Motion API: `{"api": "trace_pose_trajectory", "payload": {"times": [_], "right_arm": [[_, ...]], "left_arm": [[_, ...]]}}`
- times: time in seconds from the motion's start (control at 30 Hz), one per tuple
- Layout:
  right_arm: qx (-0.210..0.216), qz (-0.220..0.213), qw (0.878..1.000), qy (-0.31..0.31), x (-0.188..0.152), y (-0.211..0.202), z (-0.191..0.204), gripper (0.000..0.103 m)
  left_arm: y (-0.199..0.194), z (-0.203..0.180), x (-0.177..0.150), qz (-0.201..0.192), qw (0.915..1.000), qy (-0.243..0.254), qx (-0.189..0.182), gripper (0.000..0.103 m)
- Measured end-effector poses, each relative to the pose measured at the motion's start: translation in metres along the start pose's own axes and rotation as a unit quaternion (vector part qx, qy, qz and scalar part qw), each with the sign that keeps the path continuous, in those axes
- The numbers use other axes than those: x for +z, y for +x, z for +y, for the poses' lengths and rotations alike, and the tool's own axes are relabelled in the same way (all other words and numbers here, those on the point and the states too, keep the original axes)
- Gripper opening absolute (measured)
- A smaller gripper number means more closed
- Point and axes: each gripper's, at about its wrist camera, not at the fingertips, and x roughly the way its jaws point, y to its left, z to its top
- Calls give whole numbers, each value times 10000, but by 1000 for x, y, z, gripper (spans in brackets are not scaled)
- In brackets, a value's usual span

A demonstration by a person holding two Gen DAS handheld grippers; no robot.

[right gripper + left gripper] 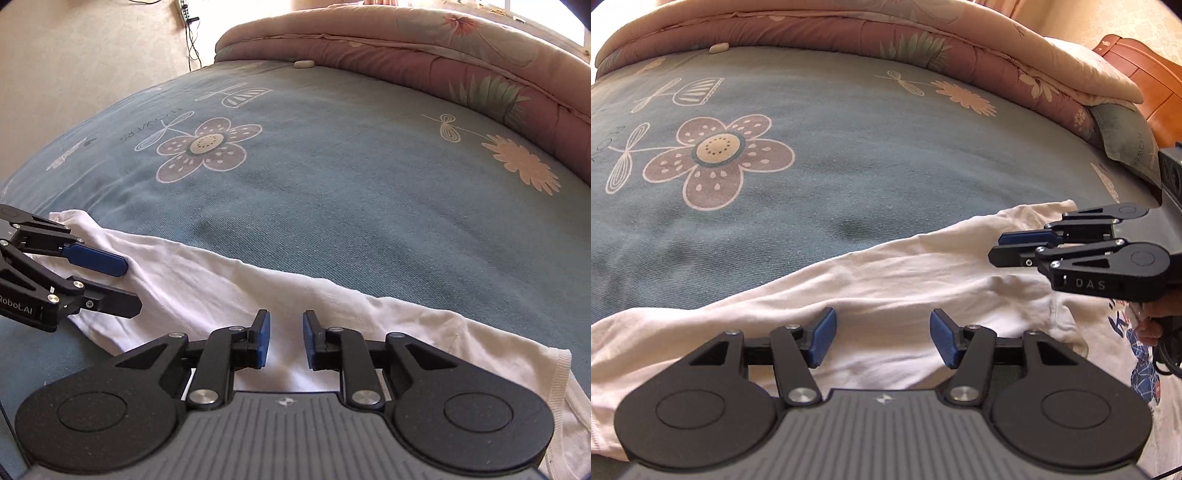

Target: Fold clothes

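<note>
Left gripper (882,338): released, jaws wide, hovering over the white garment (886,280), nothing held.
Right gripper (286,341): released, narrower gap, also empty, over the same cloth.
Garment axis: on the bed (332,184), long band running 9 to 3 o'clock, just ahead at 12.
Nearer: both equally close.
Containers: none visible.
</note>
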Motion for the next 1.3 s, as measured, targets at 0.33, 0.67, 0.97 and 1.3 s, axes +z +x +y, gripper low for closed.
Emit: {"api": "trace_pose_trajectory", "payload": {"times": [0.33,0.67,0.97,1.3], "right_arm": [[348,292,9959,-780,-40,-15,52,25],[199,253,9953,-908,-27,-6,52,39],[208,317,9937,-1053,-50,-34,59,38],[191,375,9923,-1169,-51,-38,63,39]], "left_arm": [[-8,39,-29,43,9955,-365,876,59],[-35,85,-33,90,9828,-773,1673,58],[-71,145,-75,-293,9199,-2978,2534,57],[-64,164,-73,-553,8924,-3949,2111,21]]}}
